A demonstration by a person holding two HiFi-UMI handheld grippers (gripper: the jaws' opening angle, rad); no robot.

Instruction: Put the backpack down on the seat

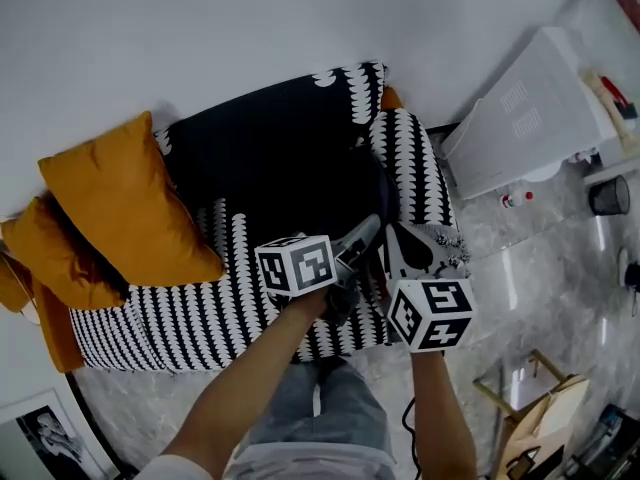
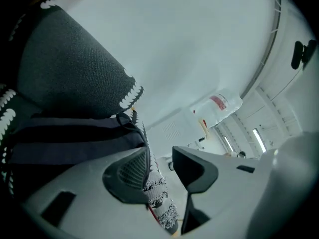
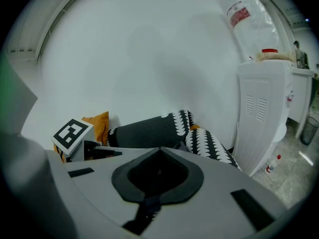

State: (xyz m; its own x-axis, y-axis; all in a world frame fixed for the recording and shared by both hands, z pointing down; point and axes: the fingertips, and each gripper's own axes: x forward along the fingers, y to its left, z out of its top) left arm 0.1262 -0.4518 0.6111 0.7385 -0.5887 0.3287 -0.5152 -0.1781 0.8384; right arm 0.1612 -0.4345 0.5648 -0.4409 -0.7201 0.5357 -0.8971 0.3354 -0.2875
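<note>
Black-and-white scallop-patterned fabric covers the sofa (image 1: 180,318), and the dark fabric backpack (image 1: 345,193) is seen lying at the right end of its seat, against the patterned right armrest (image 1: 410,163), well apart from the orange cushions (image 1: 125,203) at the left. The left tool (image 2: 159,158) is held with its jaws wide apart and nothing between them, the backpack's dark banded side lying just to their left. The right tool (image 3: 158,171) is shut; a dark strip shows beneath its pads, but whether a strap is pinched there cannot be told. If one is, the backpack could be dragged off the near edge of the seat when that tool is withdrawn. A loose strap could likewise be snagged by the open left jaw.
</note>
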